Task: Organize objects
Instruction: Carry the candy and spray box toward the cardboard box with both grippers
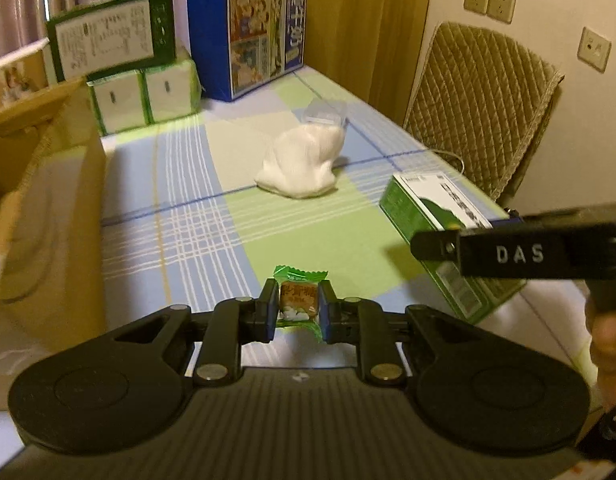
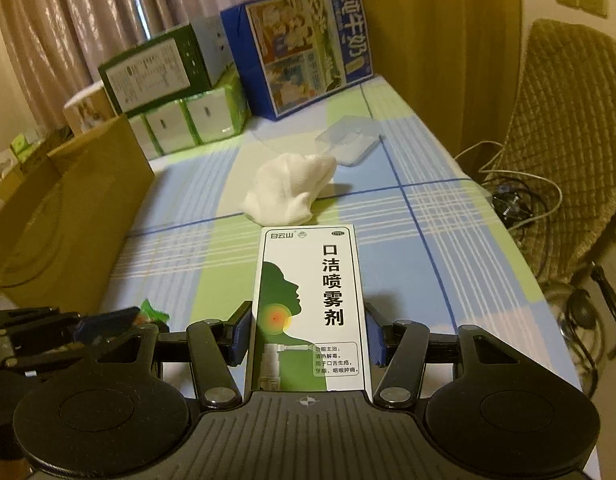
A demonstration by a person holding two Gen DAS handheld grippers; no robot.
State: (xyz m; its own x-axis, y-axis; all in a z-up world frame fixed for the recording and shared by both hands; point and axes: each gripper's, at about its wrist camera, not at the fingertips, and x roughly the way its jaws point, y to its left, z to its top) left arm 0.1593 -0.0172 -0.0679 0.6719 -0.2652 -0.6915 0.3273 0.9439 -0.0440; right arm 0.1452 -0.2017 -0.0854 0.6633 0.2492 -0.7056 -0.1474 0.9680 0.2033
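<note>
Midway through the tidying, both tools are loaded. The left tool (image 1: 298,308) is pinching a candy (image 1: 299,300) in a green wrapper, its pads pressed on the wrapper's two sides and the packet lifted clear of the checked cloth (image 1: 180,224) on the bench. The right tool (image 2: 309,336) is clamped on a white-and-green spray box (image 2: 309,308), gripped across its narrow width near the lower end so the long face lies flat and readable to its own camera. Holding each item at its middle or near end probably keeps it steady for carrying. Beyond them, a crumpled white cloth (image 1: 302,164) sits mid-bench with a clear plastic case (image 2: 345,144) just behind it. Well apart, stacked cartons (image 1: 144,96) and a blue milk box (image 1: 248,36) line the far end. An open cardboard box (image 1: 40,184) to the left looks a likely destination, though its interior is hidden. A hand (image 1: 607,344) is cut off at the left view's edge. A chair (image 1: 479,104) stands beside the bench.
</note>
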